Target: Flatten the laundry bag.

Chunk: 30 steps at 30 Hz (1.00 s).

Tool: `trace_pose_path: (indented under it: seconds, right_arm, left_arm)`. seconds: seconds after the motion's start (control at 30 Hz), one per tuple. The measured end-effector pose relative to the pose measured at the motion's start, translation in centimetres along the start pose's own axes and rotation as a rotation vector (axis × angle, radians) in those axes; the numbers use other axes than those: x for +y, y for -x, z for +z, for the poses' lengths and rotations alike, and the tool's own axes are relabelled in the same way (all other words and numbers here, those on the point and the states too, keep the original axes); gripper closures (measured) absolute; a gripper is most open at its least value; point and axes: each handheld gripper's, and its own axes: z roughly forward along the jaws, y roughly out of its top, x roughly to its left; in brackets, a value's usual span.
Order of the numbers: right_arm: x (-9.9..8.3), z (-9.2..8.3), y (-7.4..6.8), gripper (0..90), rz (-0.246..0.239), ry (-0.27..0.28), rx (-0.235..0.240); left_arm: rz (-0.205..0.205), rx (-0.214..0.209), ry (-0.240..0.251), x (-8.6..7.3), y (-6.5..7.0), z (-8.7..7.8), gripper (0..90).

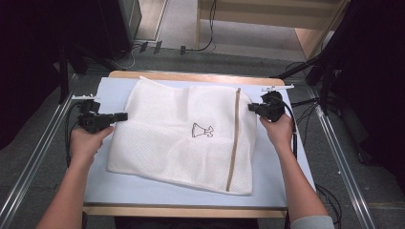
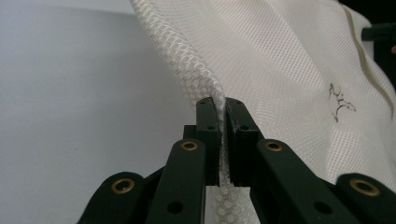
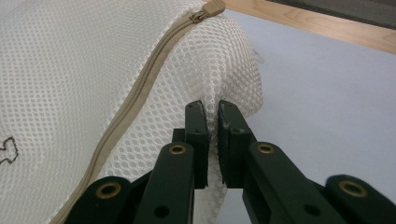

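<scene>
Bench [image 1: 119, 191] has a pale blue top with a wooden edge. Metal rails [image 1: 28, 176] run along both sides. Black cables [image 1: 205, 45] lie on the grey floor [image 1: 239, 36] beyond.

Mesh laundry bag [image 1: 181, 136] is covering the frame's centre, blocking passage there. Bare table [image 1: 112, 183] strips are lying open along lower and left edges; narrower strip at right.

White laundry bag [image 1: 176, 138] is open-weave mesh cloth, matt, slightly rough, with a tan fabric zipper strip [image 3: 135, 107]; gripper arms [image 2: 187, 186] are matt black plastic with shiny brass rivets [image 2: 122, 185]; table top [image 1: 282, 176] smooth matt pale blue with a bare wood edge [image 1: 191, 76].
</scene>
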Motion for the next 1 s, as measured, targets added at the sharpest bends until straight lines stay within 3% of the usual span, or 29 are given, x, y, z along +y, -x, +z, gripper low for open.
trace_pose_path:
  seconds: [0.07, 0.1, 0.13, 0.2, 0.3, 0.5, 0.6, 0.73, 1.0]
  right_arm:
    - [0.2, 0.7, 0.3, 79.7, 0.002, 0.004, -0.003]
    - [0.2, 1.1, 0.3, 71.4, 0.004, 0.016, -0.015]
    - [0.2, 1.4, 0.3, 61.8, 0.010, 0.023, -0.021]
    - [0.2, 1.6, 0.3, 56.9, 0.018, 0.018, -0.016]
    - [0.1, 1.4, 0.1, 56.6, 0.002, 0.015, -0.014]
    - [-1.6, 0.8, -0.3, 58.7, 0.008, 0.002, 0.006]
    - [-2.3, 0.5, -0.4, 59.6, 0.022, -0.003, 0.030]
    - [-3.5, -0.1, -1.1, 59.7, -0.001, -0.019, 0.034]
    - [-6.9, -1.1, -2.4, 56.5, -0.031, -0.042, 0.072]
  left_arm:
    - [0.007, 0.032, -0.012, -0.2, -0.3, 0.4, 83.7]
    - [0.000, 0.046, -0.016, -0.4, -0.5, 0.6, 80.3]
    - [-0.007, 0.055, -0.023, -0.5, -0.7, 0.7, 75.7]
    - [-0.008, 0.065, -0.029, -0.6, -0.9, 0.6, 64.7]
    - [-0.019, 0.071, -0.022, -0.9, -1.2, 0.1, 55.2]
    - [-0.022, 0.093, -0.021, -2.1, -0.8, -1.8, 47.9]
    - [-0.001, 0.102, -0.038, -2.9, -0.2, -2.1, 46.5]
    - [0.014, 0.111, -0.061, -4.3, 0.3, -2.5, 45.5]
    - [-0.012, 0.131, -0.095, -7.6, 1.1, -3.5, 44.1]
